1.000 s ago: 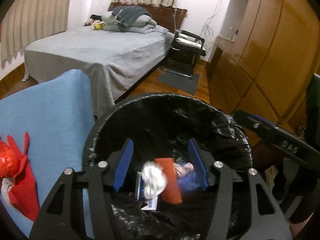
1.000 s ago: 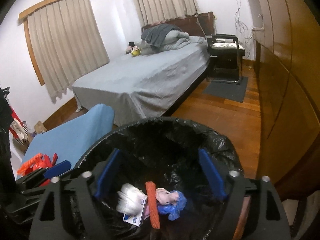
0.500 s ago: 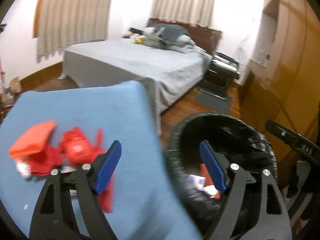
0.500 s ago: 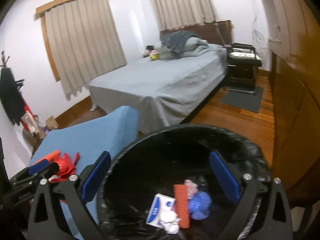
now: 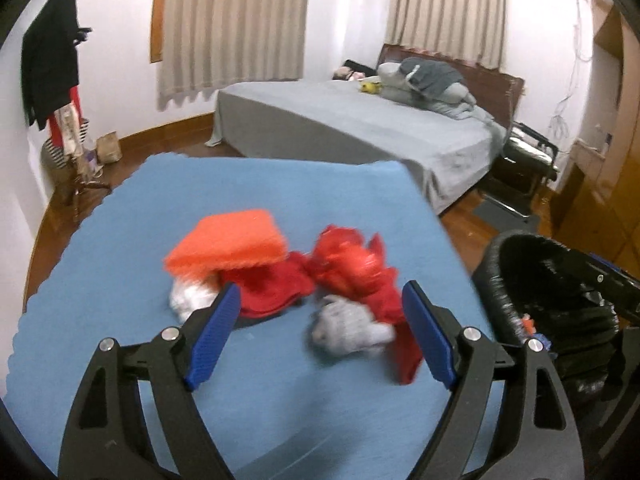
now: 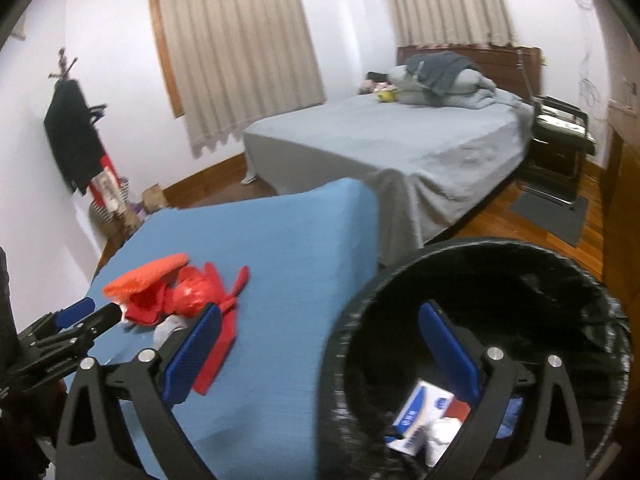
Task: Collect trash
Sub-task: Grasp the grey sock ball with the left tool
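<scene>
Beside the lined bin [image 6: 480,280], which is already holding some scraps, the blue-covered table [image 5: 240,192] is being faced, its litter heap [image 5: 288,276] lying near the bin-side edge. A fresh pickup is being lined up: the left gripper [image 5: 320,332] and right gripper [image 6: 320,352] are both being carried wide and empty, the right's jaws having just opened further. Next, closing on one piece is judged necessary.

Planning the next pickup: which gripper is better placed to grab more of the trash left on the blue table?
Left. The left gripper is open and faces the red and grey trash pile on the blue table. The right gripper, also open, straddles the bin rim.
</scene>
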The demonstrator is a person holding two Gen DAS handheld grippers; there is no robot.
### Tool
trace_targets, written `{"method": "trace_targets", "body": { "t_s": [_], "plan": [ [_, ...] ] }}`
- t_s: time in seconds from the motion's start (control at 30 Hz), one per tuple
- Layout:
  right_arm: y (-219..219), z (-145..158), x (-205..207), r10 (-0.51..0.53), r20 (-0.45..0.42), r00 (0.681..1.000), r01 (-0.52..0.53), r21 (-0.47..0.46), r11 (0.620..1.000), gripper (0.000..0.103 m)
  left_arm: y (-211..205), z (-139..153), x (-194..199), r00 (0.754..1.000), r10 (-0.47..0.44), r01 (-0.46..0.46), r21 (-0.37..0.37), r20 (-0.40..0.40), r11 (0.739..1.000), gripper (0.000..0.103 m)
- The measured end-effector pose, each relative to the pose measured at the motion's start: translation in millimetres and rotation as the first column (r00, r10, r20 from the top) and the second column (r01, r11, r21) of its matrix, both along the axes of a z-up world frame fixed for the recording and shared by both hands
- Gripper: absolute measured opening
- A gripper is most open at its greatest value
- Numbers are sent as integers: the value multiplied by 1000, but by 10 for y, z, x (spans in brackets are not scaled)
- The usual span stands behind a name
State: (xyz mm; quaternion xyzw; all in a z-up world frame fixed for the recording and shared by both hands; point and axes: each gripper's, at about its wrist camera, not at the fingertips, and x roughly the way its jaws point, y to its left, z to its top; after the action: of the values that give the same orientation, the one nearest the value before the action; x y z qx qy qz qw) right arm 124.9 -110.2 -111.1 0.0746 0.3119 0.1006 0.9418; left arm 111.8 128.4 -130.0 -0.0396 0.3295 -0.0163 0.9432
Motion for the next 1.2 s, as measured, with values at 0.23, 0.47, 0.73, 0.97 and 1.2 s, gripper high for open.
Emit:
{"method": "trace_targets", "body": {
  "t_s": [0.23,0.47,0.73,0.97,1.2],
  "plan": [
    [260,-97,80,42,-6,999,-42,-10,999,97,144,-183,-14,999,23,-23,-2,-40,1000,80],
    [268,-165,142,39,-15,999,-39,-15,999,97,31,-445,155,996,-10,7,-24,-90,1000,80],
    [246,-203,190,40,-23,999,-40,-13,999,97,-41,-697,410,986,-49,36,-80,-157,996,66],
    [274,-220,210,47,-23,999,-48,-20,999,97,-59,-752,496,980,-109,79,-180,-167,981,45],
    [335,-180,205,60,-12,998,-60,-29,998,97,-11,-581,318,990,-72,54,-147,-119,988,43]
  ]
}}
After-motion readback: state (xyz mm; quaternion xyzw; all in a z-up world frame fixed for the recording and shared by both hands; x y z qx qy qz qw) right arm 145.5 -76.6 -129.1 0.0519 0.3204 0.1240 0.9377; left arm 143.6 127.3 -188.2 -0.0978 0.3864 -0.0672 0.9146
